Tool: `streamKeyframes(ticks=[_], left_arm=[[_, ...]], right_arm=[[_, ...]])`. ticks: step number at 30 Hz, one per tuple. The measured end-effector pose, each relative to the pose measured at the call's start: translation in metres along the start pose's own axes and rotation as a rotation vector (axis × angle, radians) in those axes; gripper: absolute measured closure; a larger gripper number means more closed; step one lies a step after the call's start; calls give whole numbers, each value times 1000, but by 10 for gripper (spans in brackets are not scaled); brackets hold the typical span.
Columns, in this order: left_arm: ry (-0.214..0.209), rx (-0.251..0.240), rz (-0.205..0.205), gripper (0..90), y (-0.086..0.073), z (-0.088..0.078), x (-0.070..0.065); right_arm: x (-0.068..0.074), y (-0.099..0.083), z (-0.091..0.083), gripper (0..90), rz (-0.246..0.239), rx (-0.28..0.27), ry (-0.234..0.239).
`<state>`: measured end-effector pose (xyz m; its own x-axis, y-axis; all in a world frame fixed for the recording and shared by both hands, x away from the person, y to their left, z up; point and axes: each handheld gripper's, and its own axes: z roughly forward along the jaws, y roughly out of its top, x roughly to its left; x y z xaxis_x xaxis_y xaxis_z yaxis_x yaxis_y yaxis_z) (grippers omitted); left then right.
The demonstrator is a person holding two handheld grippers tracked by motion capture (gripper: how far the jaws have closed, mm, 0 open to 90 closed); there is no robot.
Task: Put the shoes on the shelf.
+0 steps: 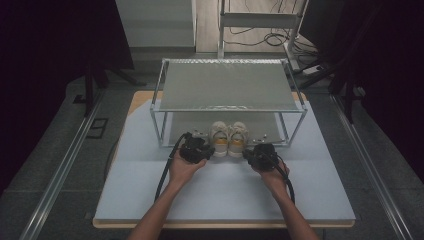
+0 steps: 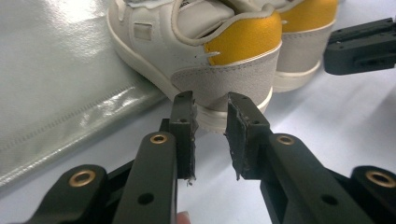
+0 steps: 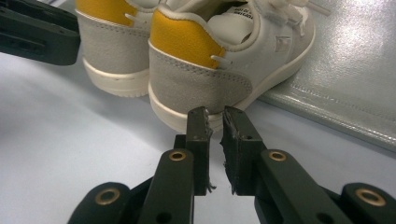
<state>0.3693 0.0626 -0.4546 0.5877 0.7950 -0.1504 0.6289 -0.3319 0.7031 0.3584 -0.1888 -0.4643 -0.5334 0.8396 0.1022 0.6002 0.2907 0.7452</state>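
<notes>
A pair of pale sneakers with yellow heel tabs stands heels toward me at the front of a metal rack's lower shelf, the left shoe (image 1: 219, 136) beside the right shoe (image 1: 237, 136). My left gripper (image 1: 206, 150) rests just behind the left shoe's heel (image 2: 219, 79). Its jaws are nearly together with nothing between them (image 2: 210, 112). My right gripper (image 1: 248, 154) sits just behind the right shoe's heel (image 3: 196, 84), its jaws also close together and empty (image 3: 215, 116). Neither gripper holds a shoe.
The two-tier rack (image 1: 227, 85) has a silvery top shelf and thin metal posts at its corners. The shoes' toes lie on its shiny lower mat (image 2: 56, 84). A pale blue table top (image 1: 150, 190) spreads in front of the rack. Cables and a white stand lie on the floor behind.
</notes>
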Motion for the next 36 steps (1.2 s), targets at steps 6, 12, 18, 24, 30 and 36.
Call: streamKeyframes(ticks=[6, 12, 18, 24, 30, 36], left_arm=[[5, 1, -7, 725, 2, 6, 5], [14, 11, 2, 725, 11, 11, 7], [16, 19, 2, 733, 13, 15, 9], [0, 13, -6, 733, 14, 18, 6], [2, 19, -10, 733, 14, 18, 6], [-17, 19, -3, 728, 16, 19, 4]], right_arm=[[-1, 1, 2, 806, 3, -2, 0], [-1, 1, 2, 812, -1, -3, -2], [-2, 7, 2, 819, 11, -24, -44], [-2, 9, 2, 830, 7, -21, -64], [12, 10, 1, 842, -51, -16, -33], [9, 14, 5, 866, -41, -22, -52]])
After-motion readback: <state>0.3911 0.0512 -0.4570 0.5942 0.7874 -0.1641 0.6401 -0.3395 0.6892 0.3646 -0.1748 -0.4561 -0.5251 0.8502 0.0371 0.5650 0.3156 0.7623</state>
